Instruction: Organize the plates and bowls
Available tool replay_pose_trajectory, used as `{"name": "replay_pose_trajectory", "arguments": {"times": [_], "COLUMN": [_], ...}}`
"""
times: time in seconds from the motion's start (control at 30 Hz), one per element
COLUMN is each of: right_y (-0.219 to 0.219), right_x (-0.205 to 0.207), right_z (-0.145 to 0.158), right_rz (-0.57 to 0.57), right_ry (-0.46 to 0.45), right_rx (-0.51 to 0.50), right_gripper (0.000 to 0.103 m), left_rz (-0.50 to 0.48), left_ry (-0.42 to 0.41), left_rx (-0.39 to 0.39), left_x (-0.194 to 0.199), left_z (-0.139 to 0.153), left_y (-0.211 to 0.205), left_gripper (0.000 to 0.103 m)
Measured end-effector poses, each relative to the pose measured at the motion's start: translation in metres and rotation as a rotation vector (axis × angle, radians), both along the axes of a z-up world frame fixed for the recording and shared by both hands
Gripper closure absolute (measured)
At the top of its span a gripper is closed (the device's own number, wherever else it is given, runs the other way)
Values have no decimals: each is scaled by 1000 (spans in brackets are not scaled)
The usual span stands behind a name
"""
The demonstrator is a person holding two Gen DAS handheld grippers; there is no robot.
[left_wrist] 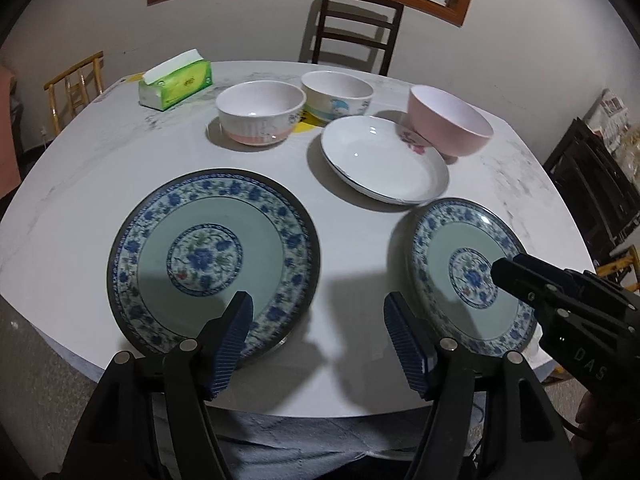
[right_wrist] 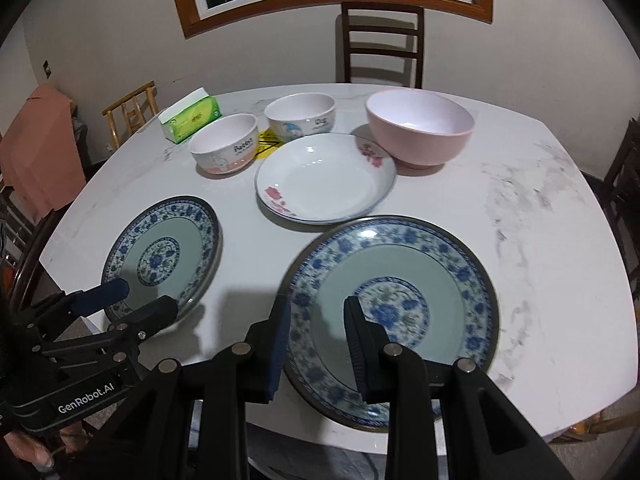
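Two blue-flowered plates lie near the table's front edge: the left plate and the right plate. A white plate with pink flowers lies behind them. Two small white bowls and a pink bowl stand at the back. My left gripper is open above the front edge, between the two blue plates. My right gripper is open, its jaws on either side of the right plate's left rim, not closed on it.
A green tissue pack lies at the back left of the white marble table. A dark wooden chair stands behind the table. More chairs stand at the left and right.
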State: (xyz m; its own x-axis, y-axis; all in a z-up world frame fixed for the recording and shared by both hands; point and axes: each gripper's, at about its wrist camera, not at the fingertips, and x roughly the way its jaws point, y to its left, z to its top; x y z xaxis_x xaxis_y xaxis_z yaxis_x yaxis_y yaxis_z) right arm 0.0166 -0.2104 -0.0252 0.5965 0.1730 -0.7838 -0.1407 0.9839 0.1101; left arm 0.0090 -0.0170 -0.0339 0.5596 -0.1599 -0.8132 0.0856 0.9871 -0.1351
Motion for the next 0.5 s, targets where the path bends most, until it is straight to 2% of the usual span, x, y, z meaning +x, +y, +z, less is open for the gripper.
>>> {"name": "replay_pose_trajectory", "arguments": {"times": [0.5], "right_y": [-44], "right_x": [-23], "right_z": [1], "right_rz": [-68], "right_ry": [-21], "right_rx": [15], "right_gripper": [75], "left_rz": [-45], "left_ry": [-13], "left_rx": [44], "left_x": [-11], "left_z": [6], "left_y": [-32], "left_gripper": [36]}}
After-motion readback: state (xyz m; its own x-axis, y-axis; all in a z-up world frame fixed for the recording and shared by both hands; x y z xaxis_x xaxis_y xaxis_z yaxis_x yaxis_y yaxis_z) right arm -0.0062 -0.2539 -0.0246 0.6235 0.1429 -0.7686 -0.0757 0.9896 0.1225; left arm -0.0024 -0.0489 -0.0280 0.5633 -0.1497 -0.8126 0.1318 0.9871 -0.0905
